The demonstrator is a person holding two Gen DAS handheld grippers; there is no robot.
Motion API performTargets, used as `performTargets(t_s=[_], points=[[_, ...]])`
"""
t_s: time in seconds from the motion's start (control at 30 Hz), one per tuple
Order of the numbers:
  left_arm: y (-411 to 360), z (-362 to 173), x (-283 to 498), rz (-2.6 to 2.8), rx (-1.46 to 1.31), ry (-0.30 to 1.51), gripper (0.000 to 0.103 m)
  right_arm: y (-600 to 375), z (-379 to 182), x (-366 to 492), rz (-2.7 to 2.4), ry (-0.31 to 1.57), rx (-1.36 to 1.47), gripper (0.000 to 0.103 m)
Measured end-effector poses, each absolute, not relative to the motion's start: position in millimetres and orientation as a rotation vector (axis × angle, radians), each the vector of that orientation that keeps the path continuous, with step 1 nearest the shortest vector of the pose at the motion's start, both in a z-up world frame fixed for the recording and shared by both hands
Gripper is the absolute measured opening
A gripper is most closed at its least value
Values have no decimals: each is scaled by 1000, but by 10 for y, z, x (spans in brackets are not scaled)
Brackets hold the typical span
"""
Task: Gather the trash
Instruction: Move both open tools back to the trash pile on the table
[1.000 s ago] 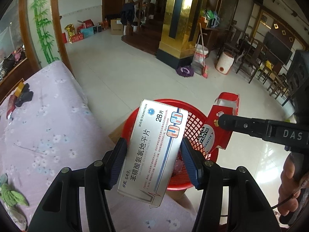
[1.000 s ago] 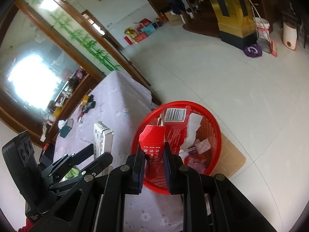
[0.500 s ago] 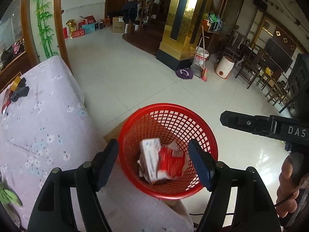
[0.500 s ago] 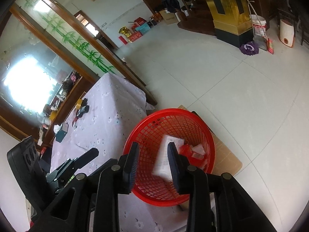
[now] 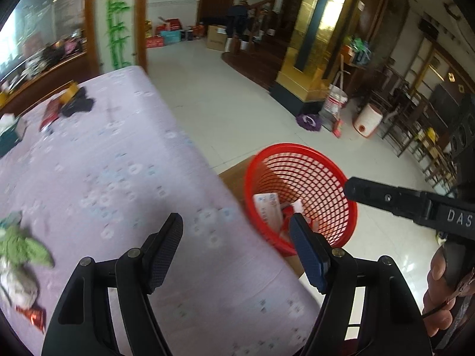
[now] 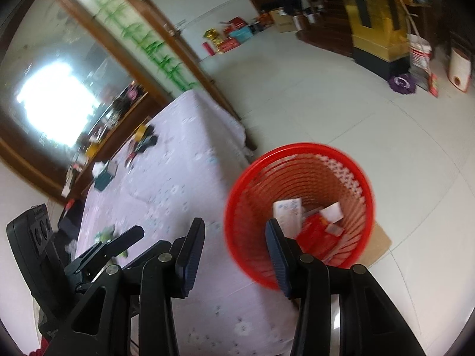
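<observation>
Trash, a white medicine box (image 6: pixel 287 211) and red carton (image 6: pixel 316 234), lies inside the red basket (image 5: pixel 299 151) standing beside the desk (image 5: pixel 118 178) for easy dropping, while left gripper (image 5: pixel 234 247) and right gripper (image 6: pixel 234 252), jaws just opening, stand wide and empty.

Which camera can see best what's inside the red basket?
The right wrist view: it looks down into the red basket, showing the white box and red wrappers. In the left wrist view a finger hides part.
</observation>
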State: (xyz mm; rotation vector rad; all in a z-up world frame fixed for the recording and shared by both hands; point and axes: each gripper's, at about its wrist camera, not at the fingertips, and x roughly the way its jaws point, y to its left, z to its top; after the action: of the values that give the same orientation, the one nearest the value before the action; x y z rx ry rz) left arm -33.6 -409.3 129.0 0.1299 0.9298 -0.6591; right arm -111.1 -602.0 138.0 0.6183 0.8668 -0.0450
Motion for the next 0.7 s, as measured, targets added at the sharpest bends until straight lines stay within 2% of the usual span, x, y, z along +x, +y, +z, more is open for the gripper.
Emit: performTargets(t_s=[0.7], points=[[-1940,1274,-514,-322,-68,905,73,-4613,1716,-911,184,883,430,46]])
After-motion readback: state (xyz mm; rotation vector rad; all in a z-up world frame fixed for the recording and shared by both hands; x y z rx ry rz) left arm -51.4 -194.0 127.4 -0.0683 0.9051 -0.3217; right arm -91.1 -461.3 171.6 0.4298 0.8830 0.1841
